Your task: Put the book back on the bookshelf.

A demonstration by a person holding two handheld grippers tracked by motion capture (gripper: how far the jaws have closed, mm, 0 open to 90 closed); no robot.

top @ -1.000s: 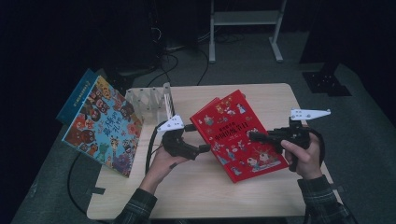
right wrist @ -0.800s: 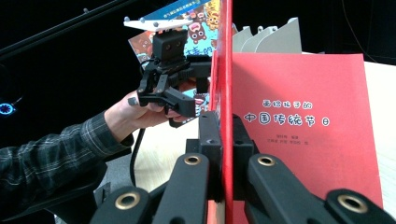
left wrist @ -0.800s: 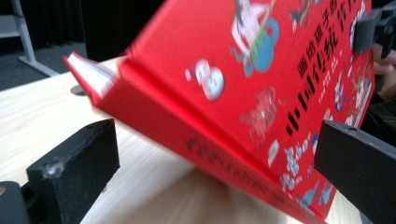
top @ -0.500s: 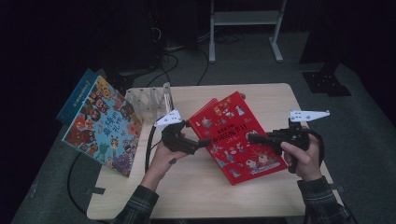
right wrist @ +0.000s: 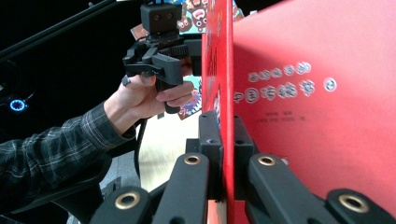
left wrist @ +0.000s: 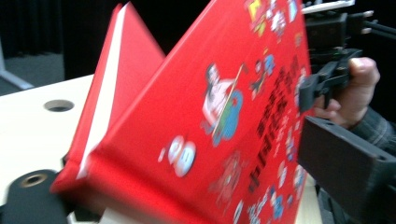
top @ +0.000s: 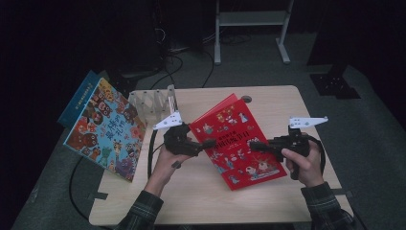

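Observation:
A red picture book (top: 234, 139) is held tilted up above the wooden table (top: 277, 103), its covers spread a little apart. My left gripper (top: 208, 143) has its jaws around the book's left, spine-side edge; in the left gripper view the book (left wrist: 210, 140) sits between the two jaws of the left gripper (left wrist: 182, 172). My right gripper (top: 253, 145) clamps the opposite edge. In the right gripper view the right gripper (right wrist: 227, 135) is shut on a thin red cover (right wrist: 303, 116), with the other hand and the left gripper (right wrist: 161, 60) beyond.
A colourful picture book (top: 105, 129) leans at the table's left edge with a blue book (top: 79, 96) behind it. A clear slotted rack (top: 153, 103) stands at the back left. A cable hole (top: 246, 98) lies behind the red book. A white frame (top: 249, 19) stands on the floor.
The red book has risen from nearly flat to a steeper tilt, its left side lifted. My left gripper has shifted slightly left and up with it; the right gripper has held its place.

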